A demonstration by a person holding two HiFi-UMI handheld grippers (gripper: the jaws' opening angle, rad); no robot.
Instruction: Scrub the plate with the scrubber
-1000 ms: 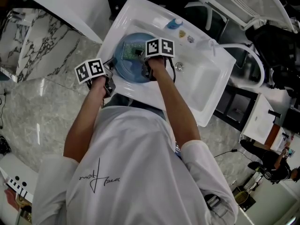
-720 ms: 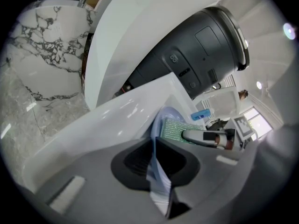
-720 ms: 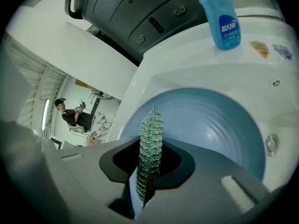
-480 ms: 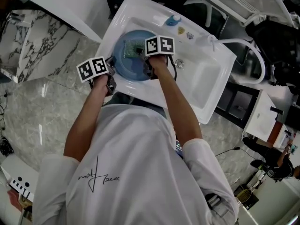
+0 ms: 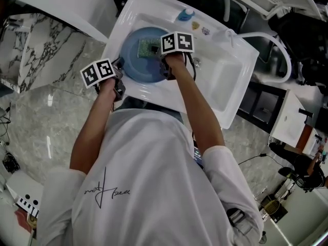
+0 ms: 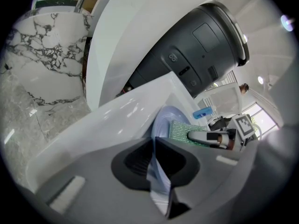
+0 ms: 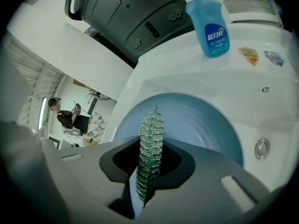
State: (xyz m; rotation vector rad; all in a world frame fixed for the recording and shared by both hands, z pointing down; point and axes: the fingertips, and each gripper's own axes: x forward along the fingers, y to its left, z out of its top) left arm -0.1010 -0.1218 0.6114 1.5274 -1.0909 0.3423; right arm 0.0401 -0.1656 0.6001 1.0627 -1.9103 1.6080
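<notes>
Plate, one, blue, in one sink: left claw, just now closing, pinches its rim. Right claw grips one green scrubber.

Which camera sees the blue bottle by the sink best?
The right gripper view: the blue plastic bottle stands big on the white sink's rim, label facing us. The head view shows it as a small blue spot; the left gripper view shows just a tiny blue bit.

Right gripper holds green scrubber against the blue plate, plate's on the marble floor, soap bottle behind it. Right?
No: the plate is in the white sink, as the head view shows. The right gripper does hold the green scrubber against it, soap bottle behind.
</notes>
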